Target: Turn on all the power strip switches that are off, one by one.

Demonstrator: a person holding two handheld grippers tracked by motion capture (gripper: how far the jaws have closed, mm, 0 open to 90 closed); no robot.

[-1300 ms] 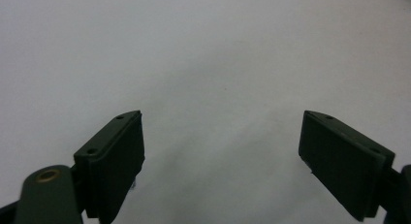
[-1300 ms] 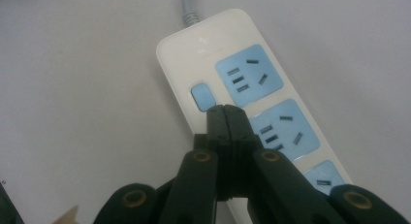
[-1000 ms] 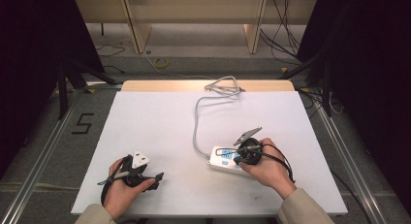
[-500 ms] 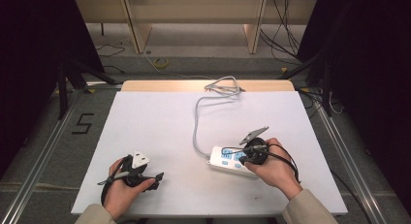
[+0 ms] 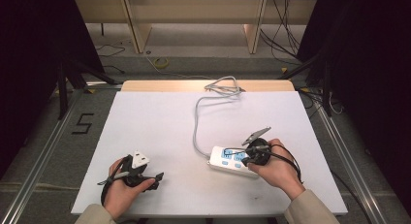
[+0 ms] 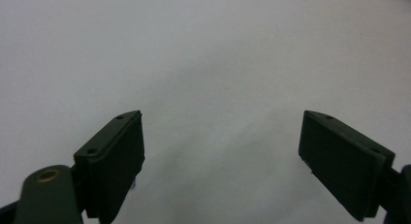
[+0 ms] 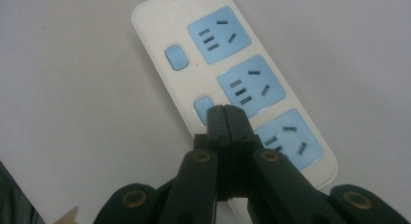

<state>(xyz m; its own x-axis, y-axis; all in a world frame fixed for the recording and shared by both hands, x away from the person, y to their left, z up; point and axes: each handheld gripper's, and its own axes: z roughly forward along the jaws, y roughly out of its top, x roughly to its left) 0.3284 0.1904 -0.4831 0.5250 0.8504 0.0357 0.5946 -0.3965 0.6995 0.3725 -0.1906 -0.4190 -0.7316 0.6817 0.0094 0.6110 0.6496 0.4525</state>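
Left gripper (image 6: 220, 161): jaws spread wide, nothing between them, over bare white table (image 5: 145, 122).
Right gripper (image 7: 226, 118): jaws pressed together, tips over a blue switch, possibly touching it.
White plastic power strip with blue sockets (image 7: 228, 78): directly under right gripper.
Grey cable (image 5: 196, 118): runs beyond it to the table's far edge.

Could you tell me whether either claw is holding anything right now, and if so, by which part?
Nothing is held. The left claw is open over bare table. The right claw is shut with nothing between its jaws, its tip at a switch on the power strip.
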